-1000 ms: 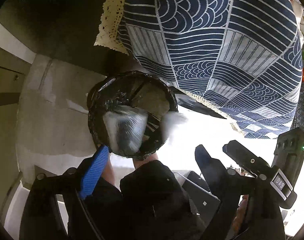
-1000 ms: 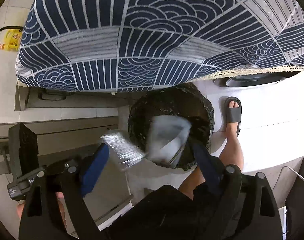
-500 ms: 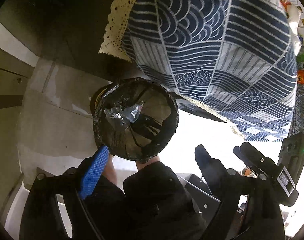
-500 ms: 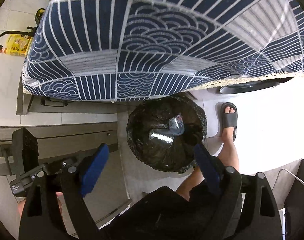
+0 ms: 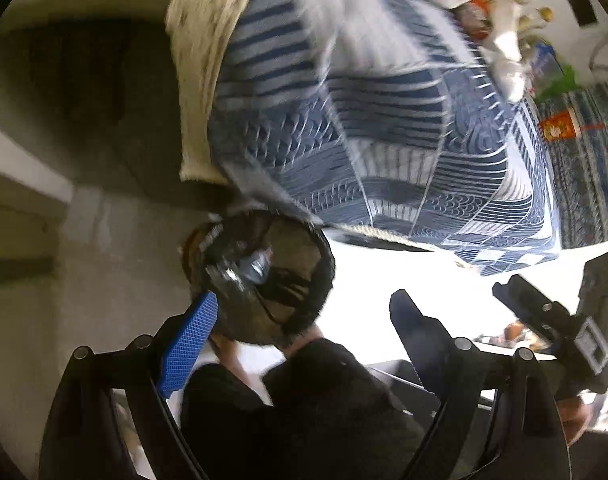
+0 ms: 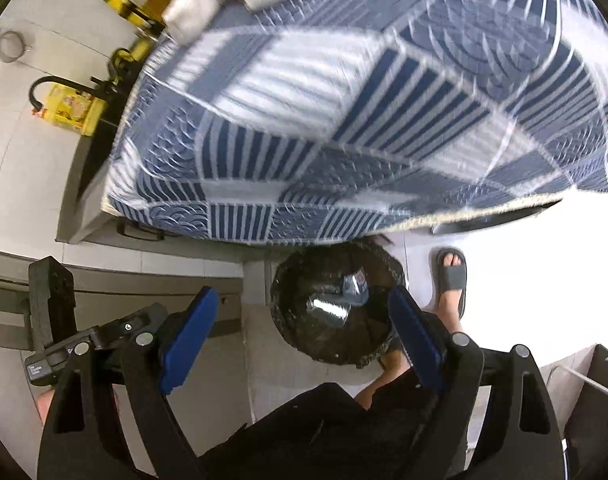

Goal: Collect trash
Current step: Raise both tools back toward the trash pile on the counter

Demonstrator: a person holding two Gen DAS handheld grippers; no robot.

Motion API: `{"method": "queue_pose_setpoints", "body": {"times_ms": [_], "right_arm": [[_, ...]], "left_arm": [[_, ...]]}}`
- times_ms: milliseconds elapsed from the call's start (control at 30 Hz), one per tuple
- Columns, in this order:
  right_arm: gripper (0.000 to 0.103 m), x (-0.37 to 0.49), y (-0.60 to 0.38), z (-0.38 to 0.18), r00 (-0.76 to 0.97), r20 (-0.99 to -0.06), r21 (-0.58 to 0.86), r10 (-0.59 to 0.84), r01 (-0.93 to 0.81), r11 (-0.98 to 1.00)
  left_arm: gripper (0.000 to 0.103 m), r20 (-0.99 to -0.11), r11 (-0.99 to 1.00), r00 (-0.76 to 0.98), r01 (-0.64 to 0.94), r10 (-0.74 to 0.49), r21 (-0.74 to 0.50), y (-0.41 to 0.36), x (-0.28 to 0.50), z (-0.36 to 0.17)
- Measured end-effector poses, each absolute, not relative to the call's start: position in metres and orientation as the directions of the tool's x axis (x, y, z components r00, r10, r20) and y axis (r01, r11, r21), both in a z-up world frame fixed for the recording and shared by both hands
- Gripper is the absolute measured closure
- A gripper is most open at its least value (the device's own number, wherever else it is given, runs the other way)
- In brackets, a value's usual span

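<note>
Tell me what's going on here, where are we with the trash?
Both the left gripper and right gripper are open and empty, above the black-lined trash bin on the floor beside the table with the blue patterned tablecloth. Two shiny wrappers lie inside the bin. More clutter sits on the tabletop, too blurred to identify.

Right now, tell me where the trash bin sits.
The black-lined trash bin stands on the floor just below the hanging edge of the blue patterned tablecloth, near the centre of both wrist views, with the person's sandalled foot beside it.
</note>
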State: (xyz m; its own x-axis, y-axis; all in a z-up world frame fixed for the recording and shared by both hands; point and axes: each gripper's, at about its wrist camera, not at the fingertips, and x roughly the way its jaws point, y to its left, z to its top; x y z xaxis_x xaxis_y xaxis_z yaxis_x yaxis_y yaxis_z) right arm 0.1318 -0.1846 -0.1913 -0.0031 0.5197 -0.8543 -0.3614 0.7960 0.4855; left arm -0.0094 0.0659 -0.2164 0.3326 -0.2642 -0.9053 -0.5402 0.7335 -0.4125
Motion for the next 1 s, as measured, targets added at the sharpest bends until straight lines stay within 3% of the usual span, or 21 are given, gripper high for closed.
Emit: {"method": "queue_pose_setpoints", "body": {"times_ms": [500,1000], "right_arm": [[0.017,0.177,-0.186,-0.112,0.195,-0.784,0.467,0.589,-0.439,0.768],[0.012,0.259,-0.146,-0.113,0.207,-0.793,0.422,0.573,-0.492,0.761]], "left_arm": [[0.017,-0.857,0.817,0.493,-0.425,-0.153,-0.39,0.071,0.038,-0.119],[0.017,-0.844,0.837,0.526,-0.41,-0.106,-0.361,0.074,0.094,-0.081]]}}
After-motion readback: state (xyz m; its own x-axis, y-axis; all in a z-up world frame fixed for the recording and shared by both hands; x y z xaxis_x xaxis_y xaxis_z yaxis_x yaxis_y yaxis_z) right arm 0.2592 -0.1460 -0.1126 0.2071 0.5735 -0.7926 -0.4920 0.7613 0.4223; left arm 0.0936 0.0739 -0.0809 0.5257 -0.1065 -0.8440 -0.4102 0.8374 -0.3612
